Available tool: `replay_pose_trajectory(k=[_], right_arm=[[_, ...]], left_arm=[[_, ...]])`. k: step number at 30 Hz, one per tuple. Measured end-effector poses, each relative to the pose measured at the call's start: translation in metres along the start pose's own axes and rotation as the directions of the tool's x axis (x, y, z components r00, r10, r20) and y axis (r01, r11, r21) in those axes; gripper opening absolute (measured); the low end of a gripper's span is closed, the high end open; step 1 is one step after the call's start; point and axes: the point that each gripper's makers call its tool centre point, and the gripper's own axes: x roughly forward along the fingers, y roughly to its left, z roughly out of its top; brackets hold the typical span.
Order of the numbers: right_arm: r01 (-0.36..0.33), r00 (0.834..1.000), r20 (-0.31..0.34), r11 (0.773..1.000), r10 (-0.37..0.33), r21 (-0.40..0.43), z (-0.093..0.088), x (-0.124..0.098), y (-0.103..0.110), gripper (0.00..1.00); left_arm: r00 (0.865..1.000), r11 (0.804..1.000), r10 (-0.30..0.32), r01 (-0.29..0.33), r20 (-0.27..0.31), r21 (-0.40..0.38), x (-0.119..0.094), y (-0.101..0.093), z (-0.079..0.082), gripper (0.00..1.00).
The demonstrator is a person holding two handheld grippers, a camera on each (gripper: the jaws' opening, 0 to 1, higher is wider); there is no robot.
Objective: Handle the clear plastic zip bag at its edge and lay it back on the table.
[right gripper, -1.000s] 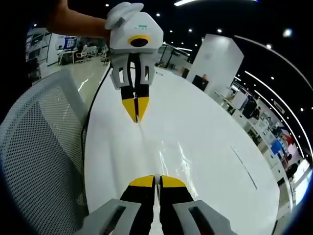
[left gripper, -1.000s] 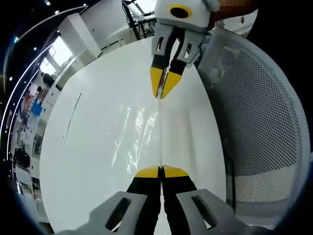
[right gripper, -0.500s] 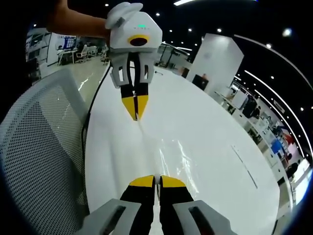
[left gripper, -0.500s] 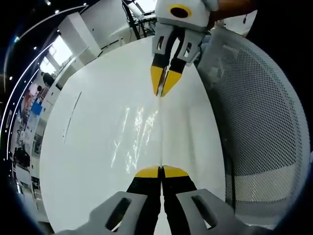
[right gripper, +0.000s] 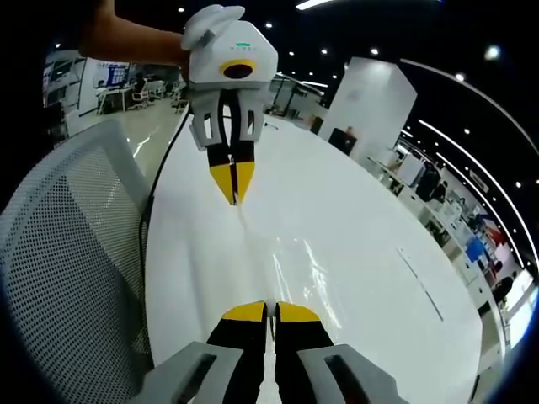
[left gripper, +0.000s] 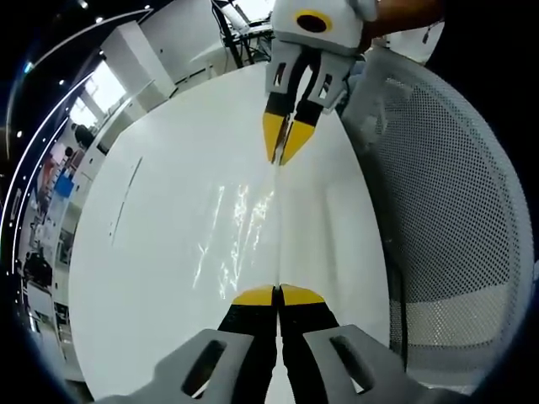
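A clear plastic zip bag (left gripper: 244, 227) is stretched taut above the white table (left gripper: 160, 210), held by its top edge at both ends. My left gripper (left gripper: 277, 296) is shut on one end of that edge, yellow tips pressed together. My right gripper (left gripper: 281, 160) faces it from the far end, also shut on the bag's edge. In the right gripper view the bag (right gripper: 299, 261) glints between my right gripper (right gripper: 270, 310) at the bottom and my left gripper (right gripper: 233, 199) above it. A person's hand holds each gripper.
A white mesh chair back (left gripper: 446, 210) stands close beside the table, seen also as the chair (right gripper: 63, 252) in the right gripper view. A thin dark line (left gripper: 124, 200) marks the tabletop. A black cable (right gripper: 160, 181) runs along the table edge. Office desks lie beyond.
The far gripper in each view has shifted slightly; the bag stays taut between both shut grippers.
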Motion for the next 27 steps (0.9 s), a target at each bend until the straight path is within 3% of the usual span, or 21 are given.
replay_pose_trajectory(k=[27], right_arm=[[0.007, 1.000, -0.002, 1.000, -0.007, 0.015, -0.0033, -0.0024, -0.0017, 0.00]], left_arm=[[1.000, 1.000, 0.000, 0.000, -0.001, -0.009, -0.0020, 0.0008, -0.0020, 0.00]])
